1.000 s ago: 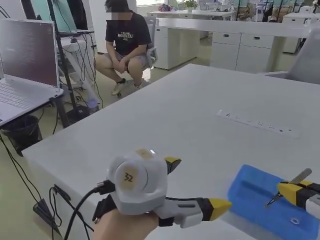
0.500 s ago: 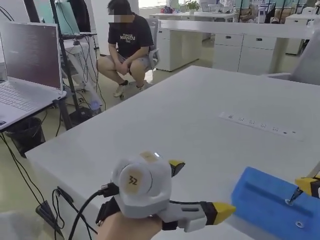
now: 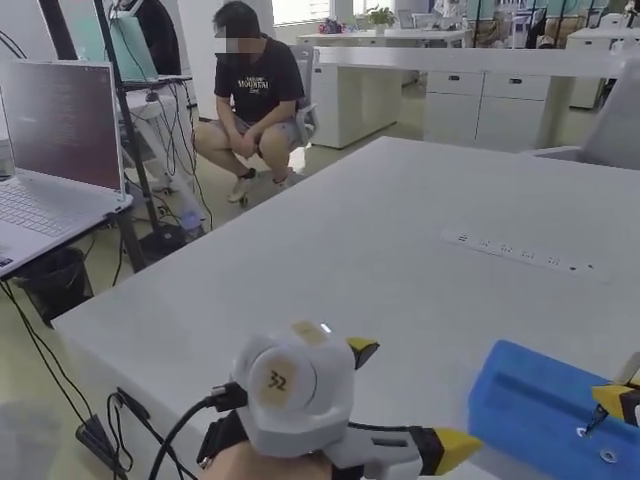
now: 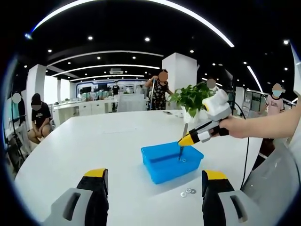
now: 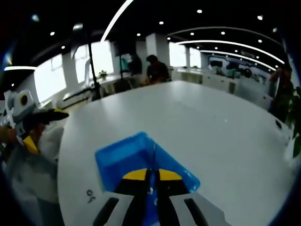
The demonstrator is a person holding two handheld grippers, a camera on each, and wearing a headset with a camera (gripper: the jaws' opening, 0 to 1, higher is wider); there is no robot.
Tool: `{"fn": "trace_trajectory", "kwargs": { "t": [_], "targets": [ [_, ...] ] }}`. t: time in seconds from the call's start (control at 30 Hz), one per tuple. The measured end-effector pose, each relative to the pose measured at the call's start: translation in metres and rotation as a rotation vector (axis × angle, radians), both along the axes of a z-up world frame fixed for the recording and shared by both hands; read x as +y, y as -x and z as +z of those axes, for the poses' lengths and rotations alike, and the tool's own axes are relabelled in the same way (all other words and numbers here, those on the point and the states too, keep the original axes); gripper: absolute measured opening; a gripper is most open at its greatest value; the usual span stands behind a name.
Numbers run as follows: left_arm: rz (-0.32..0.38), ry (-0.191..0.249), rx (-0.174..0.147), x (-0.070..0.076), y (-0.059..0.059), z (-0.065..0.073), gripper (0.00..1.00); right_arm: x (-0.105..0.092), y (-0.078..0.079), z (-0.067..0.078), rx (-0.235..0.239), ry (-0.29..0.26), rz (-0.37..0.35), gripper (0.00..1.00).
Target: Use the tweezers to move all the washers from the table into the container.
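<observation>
Lying by tweezers point(image 4: 181, 150) in right tool point(image 3: 612, 396): washer point(image 3: 608, 456)

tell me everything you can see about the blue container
The container is a bright blue, open-topped rectangular tray, plastic by the look, with low walls. It sits flat on the white table. A washer lies on its floor. The tweezers, held by the right gripper, dip into it from above; whether the tip touches the floor I cannot tell. More washers lie on the table beside it.
</observation>
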State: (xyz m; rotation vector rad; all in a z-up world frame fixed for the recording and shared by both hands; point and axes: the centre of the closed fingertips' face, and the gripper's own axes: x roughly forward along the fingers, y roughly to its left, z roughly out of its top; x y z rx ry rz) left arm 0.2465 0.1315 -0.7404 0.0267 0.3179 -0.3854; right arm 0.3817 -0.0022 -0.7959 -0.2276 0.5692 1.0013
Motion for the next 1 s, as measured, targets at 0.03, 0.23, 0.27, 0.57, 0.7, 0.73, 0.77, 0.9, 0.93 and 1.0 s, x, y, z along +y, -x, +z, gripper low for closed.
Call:
{"fn": "trace_trajectory", "kwargs": {
  "t": [0.03, 0.23, 0.27, 0.57, 0.7, 0.73, 0.77, 0.9, 0.93, 1.0],
  "targets": [
    [0.001, -0.002, -0.001, 0.001, 0.0, 0.0, 0.83, -0.001, 0.0, -0.002, 0.0, 0.004, -0.001, 0.03],
    [0.004, -0.001, 0.003, 0.001, -0.001, -0.001, 0.83, 0.0, 0.003, -0.003, 0.005, 0.009, 0.003, 0.03],
    [0.002, -0.004, 0.006, 0.001, 0.0, -0.001, 0.83, 0.0, 0.003, -0.003, 0.001, 0.011, 0.006, 0.03],
    [0.005, -0.012, 0.008, 0.001, 0.0, -0.003, 0.82, -0.001, 0.001, -0.006, -0.039, 0.03, 0.027, 0.03],
    [-0.005, -0.009, 0.001, -0.001, 0.0, -0.001, 0.83, -0.001, 0.003, -0.005, -0.053, 0.026, 0.036, 0.04],
    [-0.006, -0.011, 0.004, -0.001, 0.0, -0.002, 0.83, -0.001, 0.003, -0.004, -0.059, 0.016, 0.036, 0.04],
    [-0.006, -0.013, 0.006, -0.002, 0.001, -0.002, 0.83, -0.002, 0.002, -0.003, -0.06, 0.013, 0.034, 0.04],
    [-0.005, -0.013, 0.004, -0.001, 0.0, -0.002, 0.83, -0.001, 0.008, 0.005, -0.072, -0.009, 0.033, 0.04],
    [-0.004, -0.012, 0.003, -0.001, 0.0, -0.001, 0.83, -0.001, 0.009, 0.007, -0.074, -0.014, 0.033, 0.04],
    [0.0, -0.009, 0.002, 0.0, 0.0, -0.001, 0.82, 0.0, 0.012, 0.015, -0.091, -0.029, 0.033, 0.04]
  ]
}}
